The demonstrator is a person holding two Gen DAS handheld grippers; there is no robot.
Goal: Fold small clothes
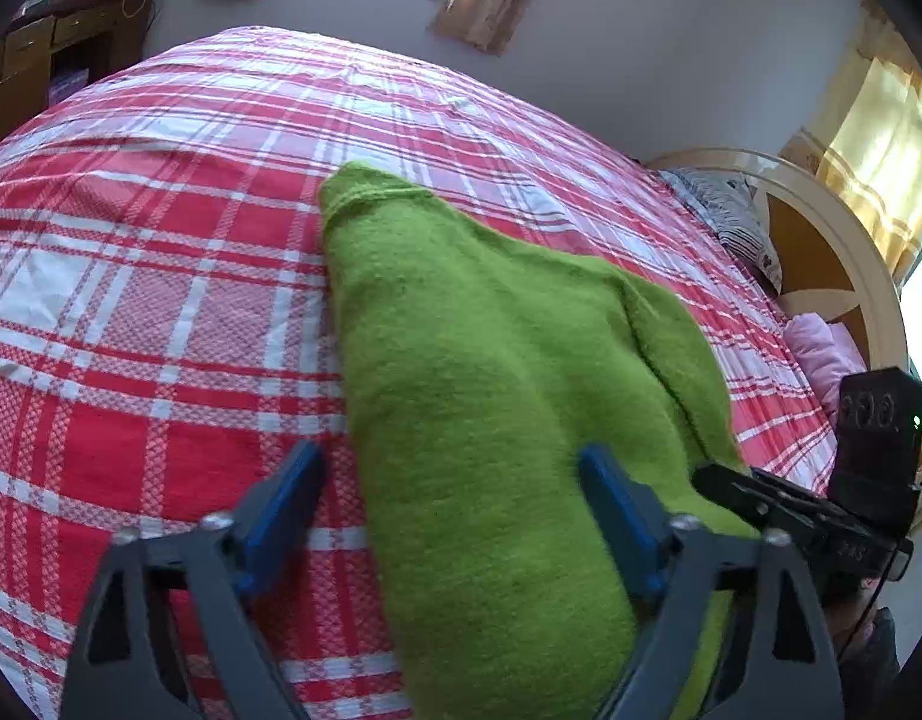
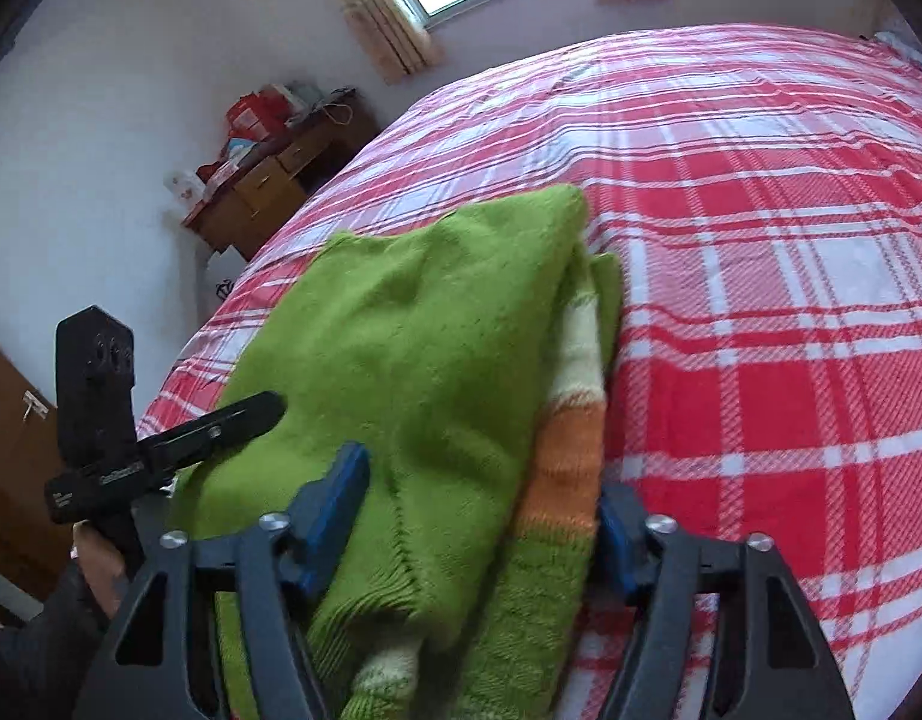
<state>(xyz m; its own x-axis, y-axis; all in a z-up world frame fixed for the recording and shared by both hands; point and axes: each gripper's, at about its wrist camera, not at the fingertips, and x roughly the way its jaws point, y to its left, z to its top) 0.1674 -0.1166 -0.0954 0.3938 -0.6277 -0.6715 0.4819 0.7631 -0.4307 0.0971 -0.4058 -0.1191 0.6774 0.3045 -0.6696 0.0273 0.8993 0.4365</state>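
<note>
Two grippers — left gripper point(image 1: 449, 504) and right gripper point(image 2: 478, 510), jaws spread, gripping nothing — are being lowered astride the near edge of the half-folded green sweater point(image 2: 413, 324) lying on the checked bedspread point(image 1: 149, 276) — pinching that edge is being called for next.

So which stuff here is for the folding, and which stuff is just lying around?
For the folding:
- green sweater, partly folded, on the red plaid bedspread
- left tool, with the sweater's edge between its blue fingers
- right tool, with the sweater between its fingers

Just lying around:
- pillows by the headboard
- wooden desk with clutter on top
- curtains
</note>
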